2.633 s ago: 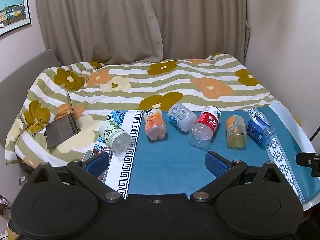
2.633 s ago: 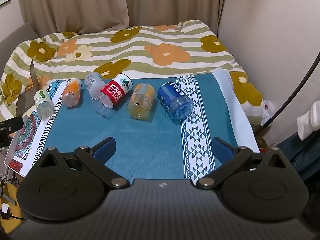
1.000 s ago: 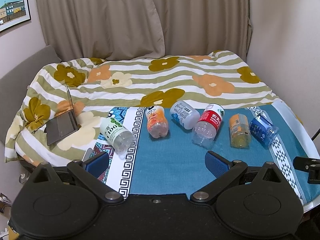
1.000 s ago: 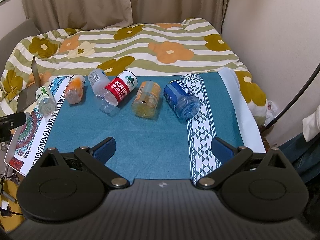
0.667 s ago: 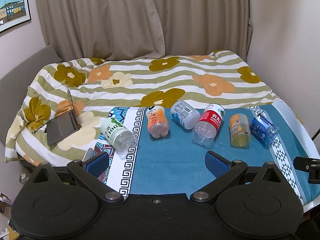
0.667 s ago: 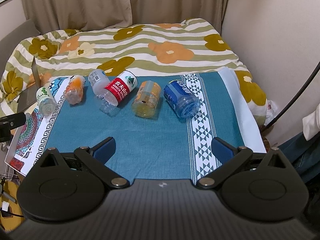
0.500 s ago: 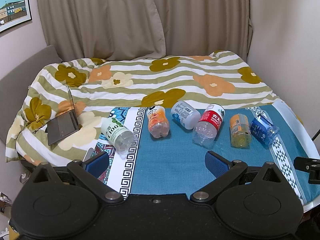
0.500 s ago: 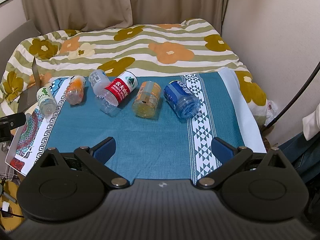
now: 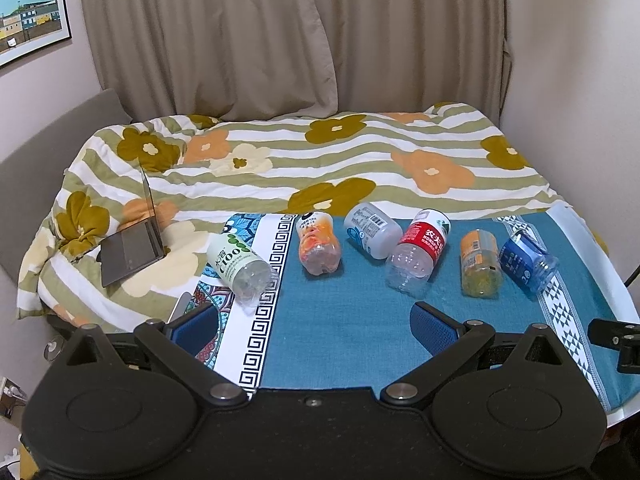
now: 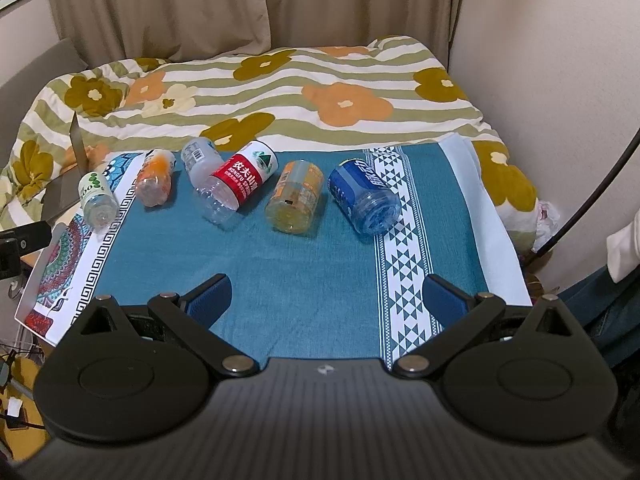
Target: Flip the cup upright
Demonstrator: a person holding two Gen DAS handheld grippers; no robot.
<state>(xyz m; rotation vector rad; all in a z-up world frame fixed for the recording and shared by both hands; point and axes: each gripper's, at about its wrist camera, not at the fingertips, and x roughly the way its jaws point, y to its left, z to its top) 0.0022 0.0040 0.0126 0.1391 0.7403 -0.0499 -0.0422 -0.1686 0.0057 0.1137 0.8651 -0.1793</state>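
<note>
Floral striped quilt (image 9: 360, 168) spreads behind the teal cloth (image 9: 352, 320). An open laptop (image 9: 134, 240) sits on the quilt's left edge, beige curtains (image 9: 280, 40) hang beyond it, framed picture (image 9: 32, 12) on the wall upper left.
</note>
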